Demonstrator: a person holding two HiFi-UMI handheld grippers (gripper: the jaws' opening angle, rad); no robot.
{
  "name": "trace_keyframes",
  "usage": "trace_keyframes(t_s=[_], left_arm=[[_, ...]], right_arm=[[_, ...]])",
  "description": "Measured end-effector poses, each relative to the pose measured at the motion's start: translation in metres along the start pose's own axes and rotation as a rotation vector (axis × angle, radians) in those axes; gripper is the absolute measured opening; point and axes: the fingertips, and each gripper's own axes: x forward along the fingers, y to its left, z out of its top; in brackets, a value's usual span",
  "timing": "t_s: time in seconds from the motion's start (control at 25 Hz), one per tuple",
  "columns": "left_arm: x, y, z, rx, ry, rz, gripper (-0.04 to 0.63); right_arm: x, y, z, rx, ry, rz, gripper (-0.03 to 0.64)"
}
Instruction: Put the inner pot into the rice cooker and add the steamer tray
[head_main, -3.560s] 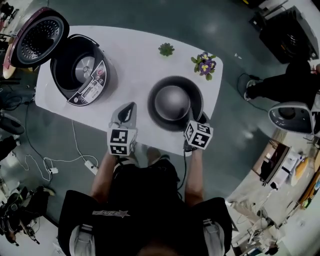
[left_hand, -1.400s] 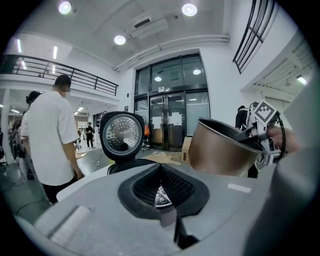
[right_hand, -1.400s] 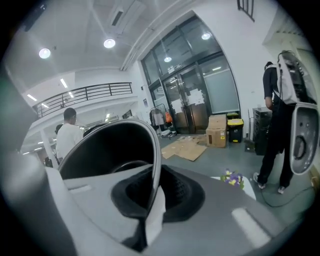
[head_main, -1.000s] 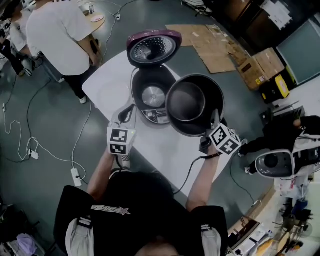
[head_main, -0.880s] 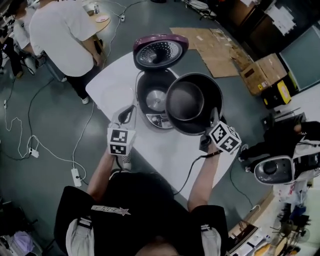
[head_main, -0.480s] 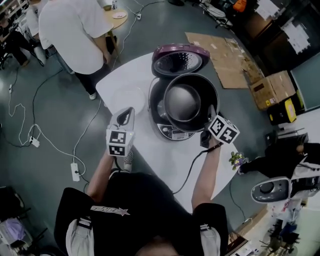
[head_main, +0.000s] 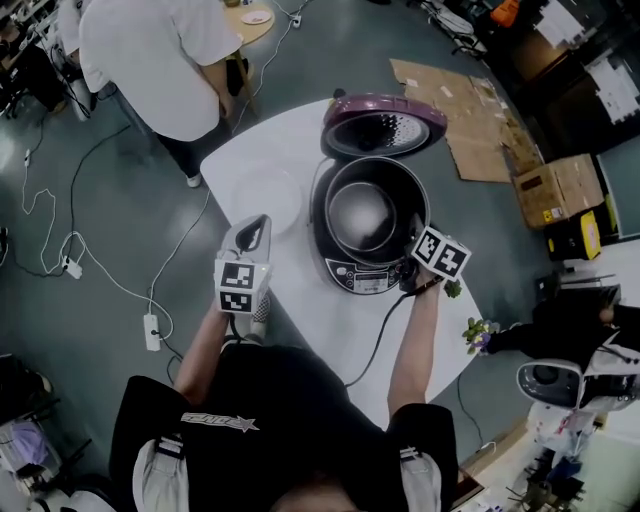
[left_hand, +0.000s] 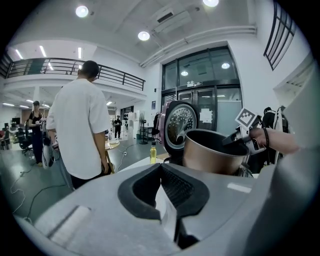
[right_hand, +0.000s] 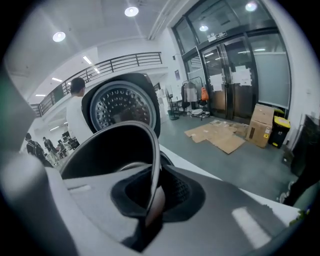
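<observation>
Fingers (right_hand: 186, 193) of my right gripper (head_main: 410, 245) pinch the near rim of the dark round metal inner pot (head_main: 362, 212), which sits just ahead in the mouth of the black rice cooker (head_main: 368, 278), purple lid (head_main: 383, 125) raised beyond. My left gripper (head_main: 257, 222) is closed and empty, left of the cooker over the white table (head_main: 300, 330).

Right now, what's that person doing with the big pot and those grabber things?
A person holds a gripper in each hand. The right gripper pinches the rim of the inner pot and holds it in the mouth of the open rice cooker, lid up behind. The pot isn't fully down: its wall sticks up above the cooker. The left gripper is shut and empty, off to the side. What looks like the steamer tray, pale and round, lies on the table nearby.
</observation>
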Motion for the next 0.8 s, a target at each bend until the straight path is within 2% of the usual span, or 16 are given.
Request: trace_keyframes(t_s=[0.8], left_arm=[[0.03, 0.008, -0.021, -0.023, 0.064, 0.006, 0.011]], right_arm=[[0.073, -0.011, -0.035, -0.087, 0.195, -0.019, 0.031]])
